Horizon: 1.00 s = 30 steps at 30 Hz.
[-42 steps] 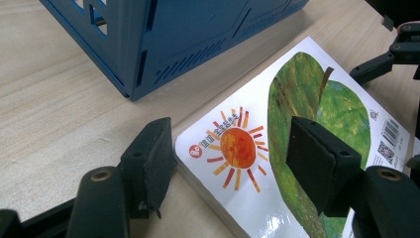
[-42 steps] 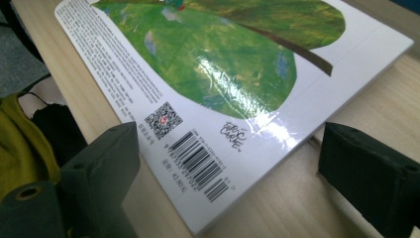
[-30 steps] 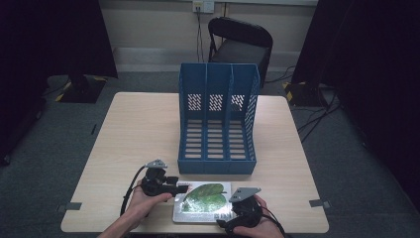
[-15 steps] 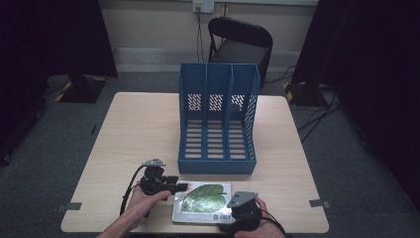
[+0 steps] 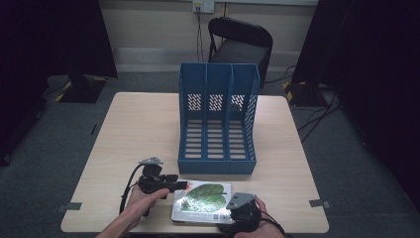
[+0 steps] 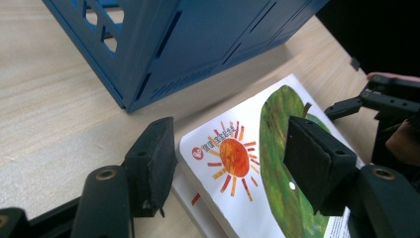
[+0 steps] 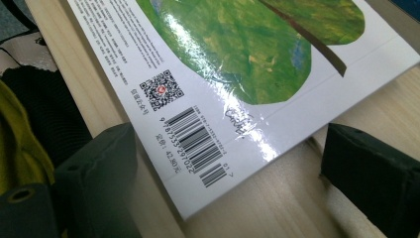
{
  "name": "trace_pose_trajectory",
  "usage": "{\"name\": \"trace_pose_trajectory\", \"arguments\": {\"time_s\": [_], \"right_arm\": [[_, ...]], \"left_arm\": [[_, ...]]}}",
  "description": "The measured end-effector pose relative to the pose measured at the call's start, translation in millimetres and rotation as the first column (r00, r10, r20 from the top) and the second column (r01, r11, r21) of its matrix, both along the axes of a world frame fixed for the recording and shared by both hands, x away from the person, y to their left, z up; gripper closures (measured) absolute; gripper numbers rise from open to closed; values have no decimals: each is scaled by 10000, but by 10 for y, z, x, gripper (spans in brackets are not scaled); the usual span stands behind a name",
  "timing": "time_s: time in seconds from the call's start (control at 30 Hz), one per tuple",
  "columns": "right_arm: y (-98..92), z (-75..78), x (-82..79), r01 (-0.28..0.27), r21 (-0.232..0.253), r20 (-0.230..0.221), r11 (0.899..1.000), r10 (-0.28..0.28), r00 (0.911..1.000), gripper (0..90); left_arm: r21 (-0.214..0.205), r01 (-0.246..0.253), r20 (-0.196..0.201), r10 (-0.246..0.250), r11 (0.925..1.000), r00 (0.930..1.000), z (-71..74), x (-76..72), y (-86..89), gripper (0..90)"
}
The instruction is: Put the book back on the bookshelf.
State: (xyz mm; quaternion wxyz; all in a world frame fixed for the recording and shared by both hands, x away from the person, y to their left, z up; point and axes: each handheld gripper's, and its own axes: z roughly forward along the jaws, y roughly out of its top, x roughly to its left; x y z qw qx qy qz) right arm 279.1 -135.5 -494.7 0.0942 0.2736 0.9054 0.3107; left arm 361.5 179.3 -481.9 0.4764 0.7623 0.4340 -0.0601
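**A:** Status on the book [image 5: 203,201]?

**B:** It lies flat, cover up, at the near edge of the surface [image 5: 138,129], just in front of the blue file rack [image 5: 218,119]. Not touching the rack, as far as I can tell.

**A:** Anything changed in the last second?

**B:** Almost nothing. Both hands sit where they were and the book hasn't shifted. The left tongs [image 6: 230,161] are released, set around the book's sun-printed corner. One pad is off the edge beside the spine and the other hangs over the green leaf. Neither presses on the cover.

**A:** And the right?

**B:** The right tongs [image 7: 233,168] are also released, jaws wide. The barcode corner pokes in between them with bare wood on both sides. No contact.

**A:** So no grip yet.

**B:** None. I read this as a pause to line up before the pickup. Both tongs bracket opposite ends, but the book's weight rests wholly on the surface.

**A:** What does that mean for the job?

**B:** My guess is the book goes into one of the rack's three slots, and I see nothing in them. That step isn't started. I need a firm pinch first. The cover is glossy and the book lies flush, so getting a jaw under an edge looks like the tricky part.
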Motion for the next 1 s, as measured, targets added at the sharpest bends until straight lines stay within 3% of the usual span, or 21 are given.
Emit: {"name": "trace_pose_trajectory", "arguments": {"time_s": [0.27, 0.47, 0.5, 0.6, 0.63, 0.73, 0.77, 0.8, 1.0], "right_arm": [[-6, 11, 20, 18, 60, -194, 10000, -17, 9998, 67], [-14, 10, 17, 8, 104, -158, 9999, -7, 9999, 73], [-12, 9, 16, 45, 160, -177, 9999, -42, 9998, 73], [-16, 9, 15, 53, 196, -194, 9998, -49, 9998, 73], [-18, 9, 16, 67, 218, -219, 9997, -63, 9997, 72], [-20, 8, 16, 77, 256, -229, 9996, -71, 9997, 70], [-20, 7, 17, 85, 282, -241, 9996, -78, 9997, 70], [-29, 10, 28, 134, 465, -394, 9988, -116, 9992, 65], [-27, 9, 29, 98, 478, -397, 9988, -79, 9992, 64]], "left_arm": [[-123, 55, -53, -55, 9999, 10000, -12, 11, 15, 366], [-182, -88, -399, 80, 9998, 9992, -48, -6, 27, 351], [-472, -272, -738, 237, 9985, 9970, -71, -10, 49, 345], [-819, -359, -936, 282, 9960, 9952, -69, -5, 76, 349], [-1146, -514, -1053, 394, 9921, 9937, -70, -4, 98, 349], [-1272, -585, -1159, 437, 9902, 9923, -73, -8, 106, 349], [-1448, -533, -1371, 333, 9880, 9900, -79, -14, 101, 354], [-1837, -581, -1464, 311, 9813, 9887, -93, -31, 88, 374], [-1550, -487, -1368, 274, 9867, 9902, -75, -51, 84, 376]]}}
